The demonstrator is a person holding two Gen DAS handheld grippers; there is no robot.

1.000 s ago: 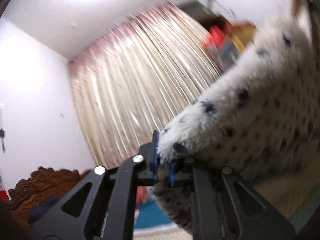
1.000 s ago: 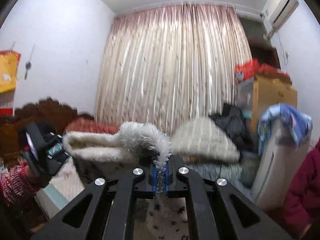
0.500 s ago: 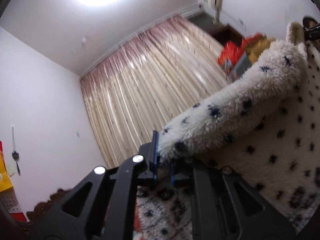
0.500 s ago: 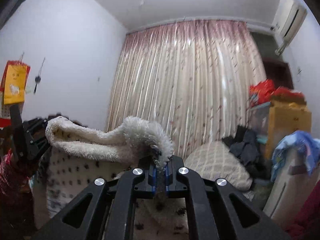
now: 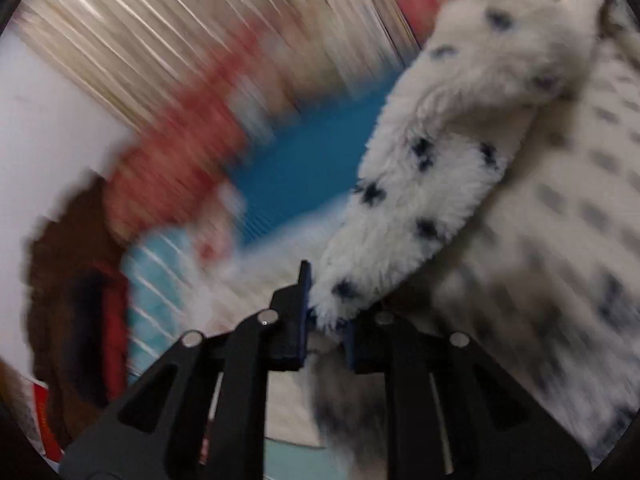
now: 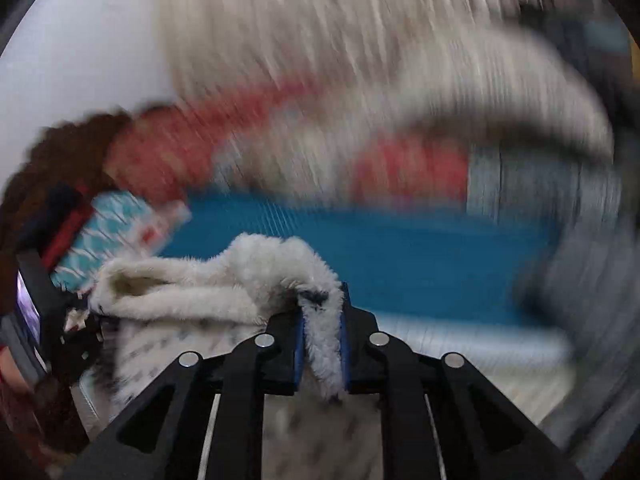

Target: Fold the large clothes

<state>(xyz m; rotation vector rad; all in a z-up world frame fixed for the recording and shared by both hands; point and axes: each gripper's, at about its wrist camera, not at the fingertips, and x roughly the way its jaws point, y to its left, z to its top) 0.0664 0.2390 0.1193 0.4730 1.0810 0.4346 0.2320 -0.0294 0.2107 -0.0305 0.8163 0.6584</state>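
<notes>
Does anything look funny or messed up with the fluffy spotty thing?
Nothing looks torn or spilled. The fluffy spotted garment just hangs bunched and twisted between the left gripper and the right gripper, not flat. Both pictures are blurry, so small flaws could hide.

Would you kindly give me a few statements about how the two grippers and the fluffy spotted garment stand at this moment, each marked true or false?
1. The left gripper is clamped on the fluffy spotted garment. True.
2. The right gripper is open and holds nothing. False: it is shut on a fold of the same white fleece.
3. The garment is plain white with no pattern. False: it carries dark spots.
4. A blue surface lies beyond the right gripper. True.
5. The backgrounds of both views are motion-blurred. True.
</notes>
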